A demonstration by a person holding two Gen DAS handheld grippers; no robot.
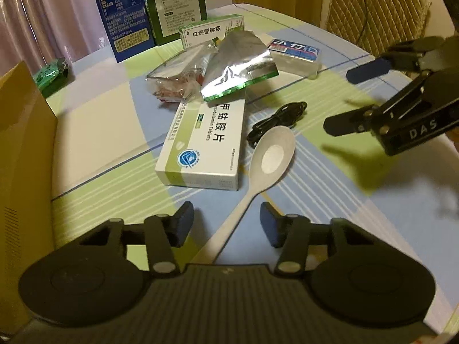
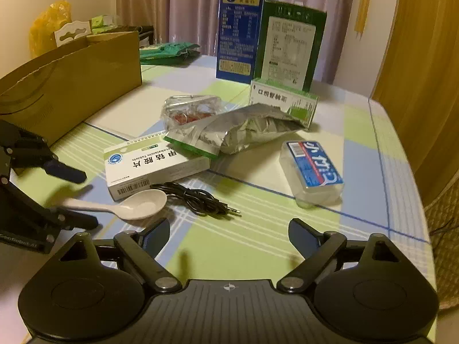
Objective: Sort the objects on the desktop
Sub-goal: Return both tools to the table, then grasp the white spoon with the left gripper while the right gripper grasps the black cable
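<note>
Now, left tool [image 1: 226, 223]: we tilt it down, jaws apart astride the spoon [image 1: 268, 157] handle, seemingly not pressing.
Right tool [image 2: 229, 238]: we angle it down, open above the counter [image 2: 258, 246].
Spoon: beside the tablet box [image 1: 203, 146].

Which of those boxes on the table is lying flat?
The white tablet box beside the spoon; the blue carton and green carton stand upright behind.

Table [image 2: 373, 132] with a checked cloth of pale green, blue and cream. Mauve curtain [image 2: 186, 8] behind, drawn. Cream wall [image 2: 378, 43] to its right; wooden panel [image 2: 424, 71] adjoining. Quilted olive chair back [image 1: 373, 8] beside the table. Dim, yellowish light.
</note>
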